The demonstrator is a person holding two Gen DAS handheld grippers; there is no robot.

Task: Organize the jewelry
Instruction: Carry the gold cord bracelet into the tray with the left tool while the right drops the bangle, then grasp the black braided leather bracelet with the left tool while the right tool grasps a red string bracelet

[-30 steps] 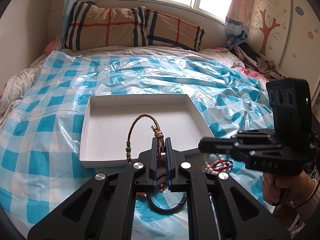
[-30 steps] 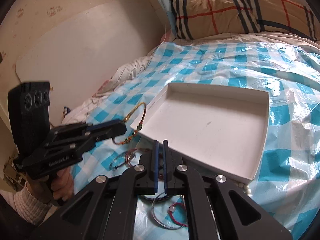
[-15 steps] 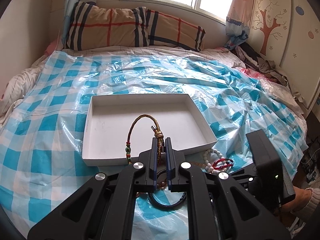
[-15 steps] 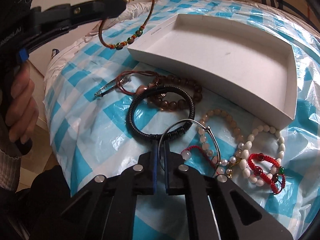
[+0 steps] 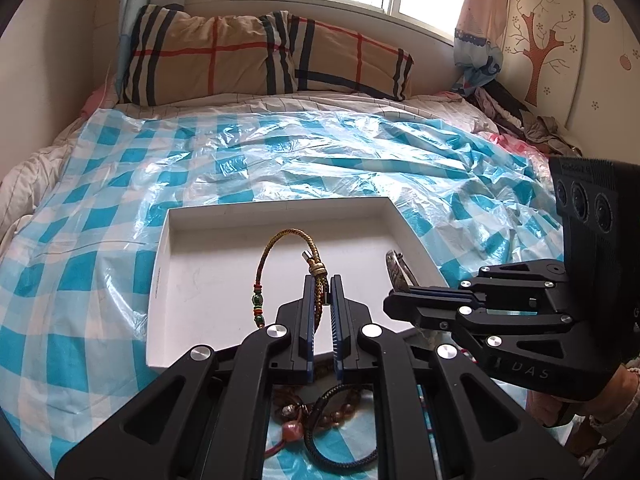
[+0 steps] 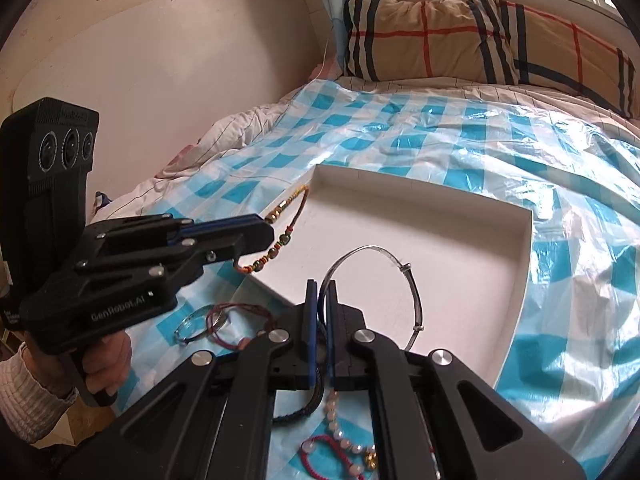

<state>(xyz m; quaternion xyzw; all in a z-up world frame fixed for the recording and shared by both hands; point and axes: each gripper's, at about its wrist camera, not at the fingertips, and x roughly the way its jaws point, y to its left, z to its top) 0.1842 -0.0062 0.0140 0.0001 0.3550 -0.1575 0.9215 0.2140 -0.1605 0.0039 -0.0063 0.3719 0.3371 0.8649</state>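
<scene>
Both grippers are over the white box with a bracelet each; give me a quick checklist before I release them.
1. Left gripper jaws shut on the braided cord bracelet: ok.
2. Right gripper jaws shut on the silver bangle: ok.
3. White box bare where the pieces would land: ok.
4. Silver bangle hangs over the box floor: ok.
5. Braided cord bracelet fully inside the box edge: cannot tell; in the right wrist view its beaded part hangs near the left rim.
6. Grippers clear of each other: ok, close but apart.
7. Loose bracelets on the checked plastic sheet clear of the box: ok.
</scene>
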